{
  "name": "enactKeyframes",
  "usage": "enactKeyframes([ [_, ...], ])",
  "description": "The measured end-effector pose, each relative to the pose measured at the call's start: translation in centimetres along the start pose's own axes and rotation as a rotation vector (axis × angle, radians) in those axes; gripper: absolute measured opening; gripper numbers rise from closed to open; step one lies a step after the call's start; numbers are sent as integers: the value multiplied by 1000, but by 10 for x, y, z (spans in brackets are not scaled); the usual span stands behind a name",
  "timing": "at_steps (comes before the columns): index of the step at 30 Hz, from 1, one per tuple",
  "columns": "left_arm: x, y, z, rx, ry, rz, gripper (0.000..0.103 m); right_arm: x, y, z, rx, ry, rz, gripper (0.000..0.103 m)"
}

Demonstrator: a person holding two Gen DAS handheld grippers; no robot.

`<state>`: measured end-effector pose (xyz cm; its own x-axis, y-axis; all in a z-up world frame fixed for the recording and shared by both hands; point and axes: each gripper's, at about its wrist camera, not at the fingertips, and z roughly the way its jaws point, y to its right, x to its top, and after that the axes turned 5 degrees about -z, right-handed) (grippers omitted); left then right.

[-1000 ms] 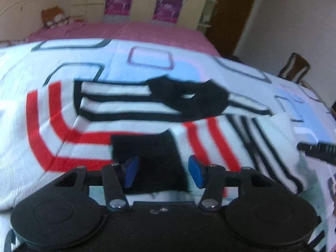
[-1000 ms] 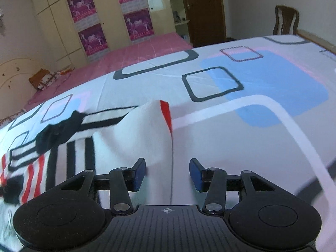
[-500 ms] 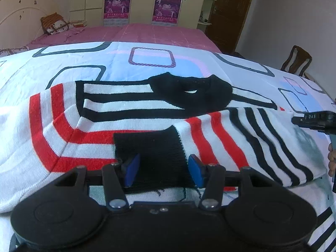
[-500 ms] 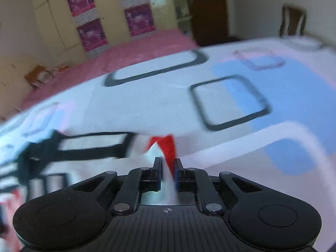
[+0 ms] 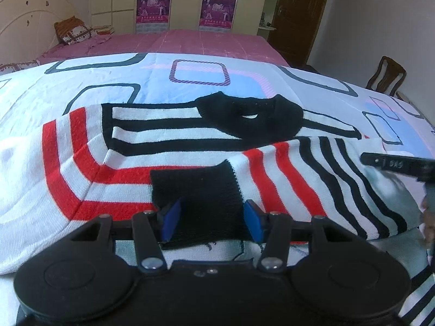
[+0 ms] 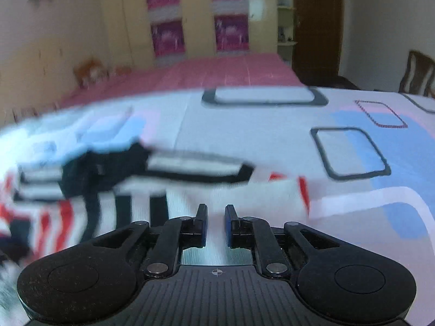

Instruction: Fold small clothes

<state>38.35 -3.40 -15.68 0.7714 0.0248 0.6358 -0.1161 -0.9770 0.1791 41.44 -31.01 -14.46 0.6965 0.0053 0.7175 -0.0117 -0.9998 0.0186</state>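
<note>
We are holding our left gripper (image 5: 212, 221) wide apart around the black cuff (image 5: 198, 190). Our right gripper (image 6: 216, 224) is showing a small gap, over the sweater (image 5: 168, 146), which is lying flat on the bed (image 5: 163, 68).

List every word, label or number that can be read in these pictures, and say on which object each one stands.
"DAS": white letters, seen upside down, on the right gripper finger in the left wrist view; reading uncertain.
Purple posters on the wardrobe: a line of print under the picture, too small to read.
Striped sweater: no text.
Left gripper and bedsheet: no text.
</note>
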Motion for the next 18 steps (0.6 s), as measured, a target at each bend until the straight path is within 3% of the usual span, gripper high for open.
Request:
enactKeyframes([
  [4,2,-5,-4,-3,-13,-19,51,5,-7,-3,-40,-20,-9,11],
  [7,3,-10,-10,-9,-20,-66,53,5,-22,-20,22,19,5,11],
  [9,4,-16,-15,2,-27,-99,55,-2,-38,-21,59,-9,-18,11],
  [12,5,-27,-27,11,-30,-144,58,-10,-46,-19,40,-26,-34,13],
  [14,4,-36,-38,31,-13,-156,67,-5,-51,-28,77,-22,-5,16],
  [16,3,-45,-49,53,4,-166,69,-3,-60,-40,121,0,17,33],
  [18,2,-57,-58,72,4,-187,71,-4,-77,-49,153,13,-1,41],
])
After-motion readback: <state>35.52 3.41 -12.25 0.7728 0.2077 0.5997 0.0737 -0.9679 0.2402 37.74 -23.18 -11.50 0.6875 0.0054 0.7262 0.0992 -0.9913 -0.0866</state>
